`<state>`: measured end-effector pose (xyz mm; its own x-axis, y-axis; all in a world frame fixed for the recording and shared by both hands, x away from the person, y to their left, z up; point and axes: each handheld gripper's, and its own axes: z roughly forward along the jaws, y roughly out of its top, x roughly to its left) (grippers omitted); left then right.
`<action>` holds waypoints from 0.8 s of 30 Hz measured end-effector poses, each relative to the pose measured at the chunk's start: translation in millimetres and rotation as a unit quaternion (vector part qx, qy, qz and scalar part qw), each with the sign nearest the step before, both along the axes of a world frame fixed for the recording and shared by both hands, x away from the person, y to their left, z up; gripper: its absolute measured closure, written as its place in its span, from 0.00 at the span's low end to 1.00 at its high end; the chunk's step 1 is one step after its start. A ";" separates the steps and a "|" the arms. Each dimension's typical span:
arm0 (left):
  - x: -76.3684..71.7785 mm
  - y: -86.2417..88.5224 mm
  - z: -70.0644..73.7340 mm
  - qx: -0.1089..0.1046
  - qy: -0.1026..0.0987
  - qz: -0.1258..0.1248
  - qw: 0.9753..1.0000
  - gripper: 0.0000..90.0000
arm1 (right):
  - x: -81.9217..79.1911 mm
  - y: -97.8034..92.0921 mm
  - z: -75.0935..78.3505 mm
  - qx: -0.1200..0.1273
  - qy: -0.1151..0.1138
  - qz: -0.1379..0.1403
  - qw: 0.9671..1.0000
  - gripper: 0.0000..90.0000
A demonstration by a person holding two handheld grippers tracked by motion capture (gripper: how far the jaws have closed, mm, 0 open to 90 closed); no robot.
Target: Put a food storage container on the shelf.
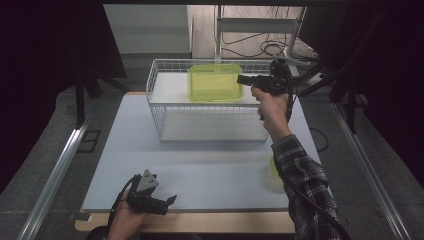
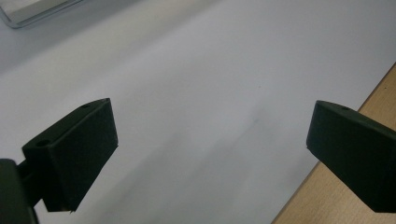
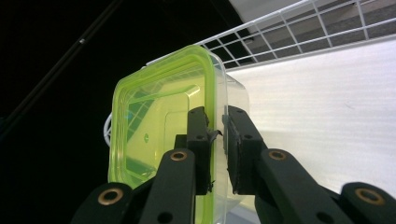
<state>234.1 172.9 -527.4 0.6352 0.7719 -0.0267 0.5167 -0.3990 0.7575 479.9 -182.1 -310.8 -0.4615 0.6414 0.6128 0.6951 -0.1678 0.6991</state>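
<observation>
Yellow-green translucent lidded container

From my remote seat I see a pale grey table top with a wooden edge, which in the left gripper view runs just right of the right-hand jaw. Grey carpet floor surrounds it, with metal rails on both sides. Beyond are dark curtains, a light frame and loose cables.
</observation>
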 end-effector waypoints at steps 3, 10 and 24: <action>0.0 0.1 -0.1 0.000 0.000 0.000 1.000 0.02 | 5.1 1.3 -4.3 -0.002 0.006 -0.005 1.000 0.90; 0.1 -0.4 -0.3 0.004 0.000 -0.002 1.000 0.02 | 10.6 2.4 -9.5 -0.001 0.007 -0.014 1.000 0.89; 0.0 -1.6 -1.1 0.009 0.002 -0.006 1.000 0.02 | 17.4 12.4 -6.0 -0.071 -0.017 -0.026 0.997 0.83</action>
